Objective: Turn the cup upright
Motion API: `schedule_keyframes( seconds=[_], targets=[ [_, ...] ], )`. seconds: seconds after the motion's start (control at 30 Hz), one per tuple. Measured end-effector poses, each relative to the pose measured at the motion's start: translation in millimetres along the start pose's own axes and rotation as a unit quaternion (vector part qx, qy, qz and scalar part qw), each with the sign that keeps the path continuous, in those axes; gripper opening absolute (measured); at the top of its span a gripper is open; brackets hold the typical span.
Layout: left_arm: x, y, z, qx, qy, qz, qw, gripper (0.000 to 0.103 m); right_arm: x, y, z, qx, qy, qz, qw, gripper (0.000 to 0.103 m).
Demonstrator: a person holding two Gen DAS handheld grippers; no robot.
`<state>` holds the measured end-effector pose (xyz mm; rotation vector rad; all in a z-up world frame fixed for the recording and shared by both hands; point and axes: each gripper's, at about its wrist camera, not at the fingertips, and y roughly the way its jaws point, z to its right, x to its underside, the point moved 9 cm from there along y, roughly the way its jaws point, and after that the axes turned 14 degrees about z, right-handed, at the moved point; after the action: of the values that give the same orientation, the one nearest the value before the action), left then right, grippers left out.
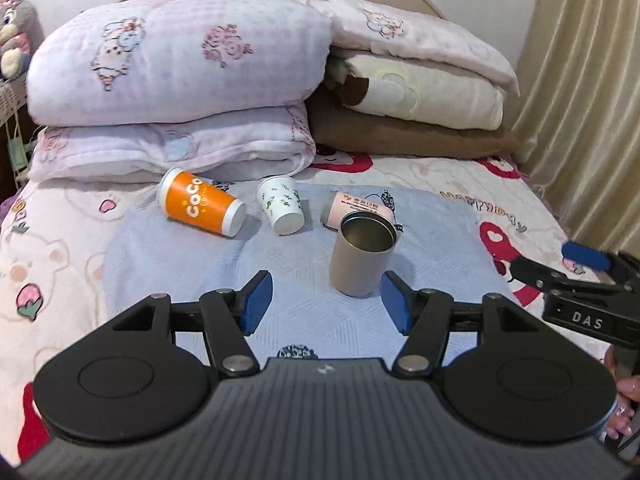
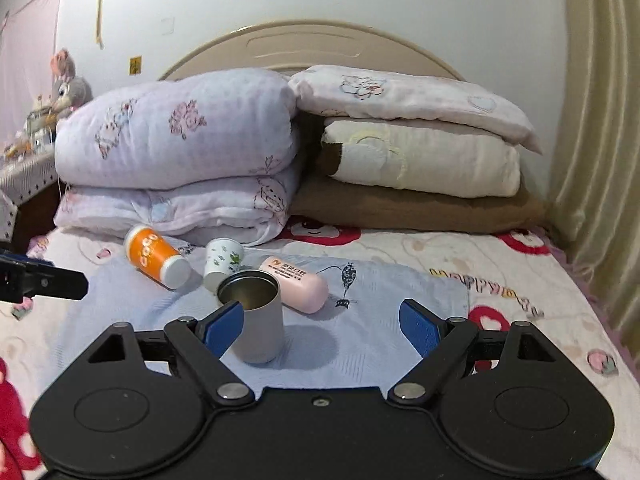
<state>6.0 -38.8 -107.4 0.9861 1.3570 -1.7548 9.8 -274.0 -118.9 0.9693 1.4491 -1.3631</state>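
A cylindrical grey metal cup [image 1: 362, 256] stands upright, mouth open to the ceiling, on a pale blue textured cloth [image 1: 168, 248] spread over a cartoon-print bedsheet [image 1: 452, 176], while three other containers lie tipped on their sides behind it: an orange paper cup with white "CoCo" lettering [image 1: 200, 203], a small white paper cup with a green leaf print [image 1: 281, 210] and a pale pink cup with printed text [image 1: 354, 209], the last just behind the metal cup. The left gripper [image 1: 326, 300], black with blue pads, hangs in front of the metal cup with its jaws spread wide and nothing between them; the cup sits just beyond its right finger. The right gripper [image 2: 322, 326] is likewise released and empty, its left blue fingertip [image 2: 224, 326] overlapping the metal cup in the right wrist view, though contact cannot be confirmed from either view. From the left wrist view the right gripper reaches in at the right edge, well apart from the cup. Folded lilac floral quilts [image 2: 176, 160] and a stack of cream and brown bedding [image 2: 416, 168] are piled against the beige headboard [image 2: 304, 46], with beige curtains [image 2: 600, 140] at the right
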Motion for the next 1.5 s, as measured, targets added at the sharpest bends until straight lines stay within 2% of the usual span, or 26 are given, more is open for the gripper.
schedule_keyframes(
  seconds=[0.2,0.3,0.47,0.57,0.7,0.8,0.9,1.1,1.5],
  targets=[
    [-4,-26,4,-0.014,0.014,0.01,0.9997,0.063,-11,-31,10,0.031,0.016,-0.007,0.999,0.092],
    [-4,-34,10,-0.006,0.013,0.009,0.9999,0.064,-18,-43,13,0.032,0.029,-0.008,0.999,0.093],
    [-5,-42,19,-0.001,0.024,0.013,0.9996,0.068,-28,-57,8,0.035,0.019,-0.005,0.999,0.094],
    [-7,-44,19,-0.008,0.023,0.022,0.9995,0.074,-32,-61,6,0.036,0.022,-0.007,0.999,0.098],
    [-10,-44,17,-0.016,0.019,0.03,0.9992,0.096,-32,-63,4,0.043,0.019,-0.022,0.999,0.102],
    [-7,-41,15,-0.025,0.016,0.019,0.9994,0.103,-30,-62,4,0.062,0.007,-0.04,0.997,0.103],
    [-1,-35,10,-0.041,0.015,-0.002,0.9991,0.103,-31,-64,1,0.058,-0.001,-0.032,0.998,0.103],
    [9,-26,4,-0.062,0.014,-0.031,0.9975,0.103,-30,-63,1,0.062,0.0,-0.042,0.997,0.103],
    [9,-25,3,-0.075,0.026,-0.041,0.996,0.103,-27,-61,0,0.059,0.0,-0.066,0.996,0.103]
  ],
)
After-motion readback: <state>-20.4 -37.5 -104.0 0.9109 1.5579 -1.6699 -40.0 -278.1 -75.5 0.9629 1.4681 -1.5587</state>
